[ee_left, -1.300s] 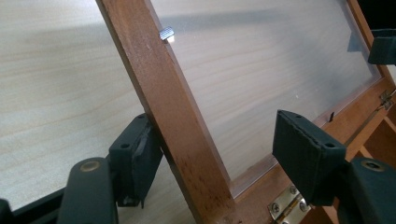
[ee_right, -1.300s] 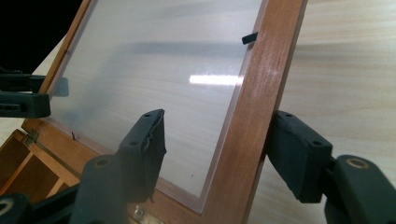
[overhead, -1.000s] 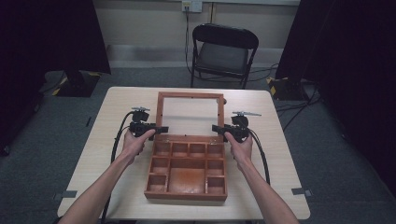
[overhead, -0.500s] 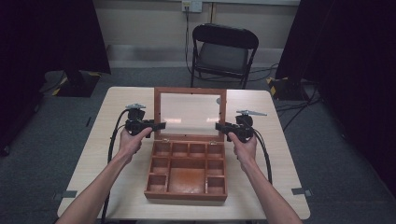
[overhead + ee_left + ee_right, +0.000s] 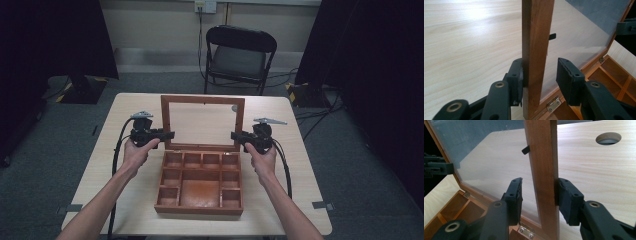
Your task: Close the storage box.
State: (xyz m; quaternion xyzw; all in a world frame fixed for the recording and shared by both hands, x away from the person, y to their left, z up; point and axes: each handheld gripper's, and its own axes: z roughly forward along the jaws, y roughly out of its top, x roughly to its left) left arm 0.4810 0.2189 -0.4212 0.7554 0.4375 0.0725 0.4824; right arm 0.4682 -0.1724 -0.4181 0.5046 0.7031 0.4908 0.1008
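Note:
A wooden compartment box (image 5: 199,209) stands open on the table, its glass-paned lid (image 5: 202,99) raised upright. My left gripper (image 5: 167,135) straddles the lid's left side rail (image 5: 536,37): its left pad (image 5: 517,80) touches the wood and its right pad stands apart. My right gripper (image 5: 237,135) straddles the right side rail (image 5: 542,152), with its right pad (image 5: 565,200) against the wood and its left pad clear. Both sets of jaws have just been closing a little around the rails.
The pale wooden table (image 5: 300,200) has a round cable hole (image 5: 608,138) behind the lid. A dark folding chair (image 5: 240,55) stands beyond the far edge. Small metal hinges (image 5: 554,103) join lid and box. Cables trail from both grippers.
The lid has swung up from a low backward tilt to upright. Both hands have risen and moved with it, staying at its side rails.

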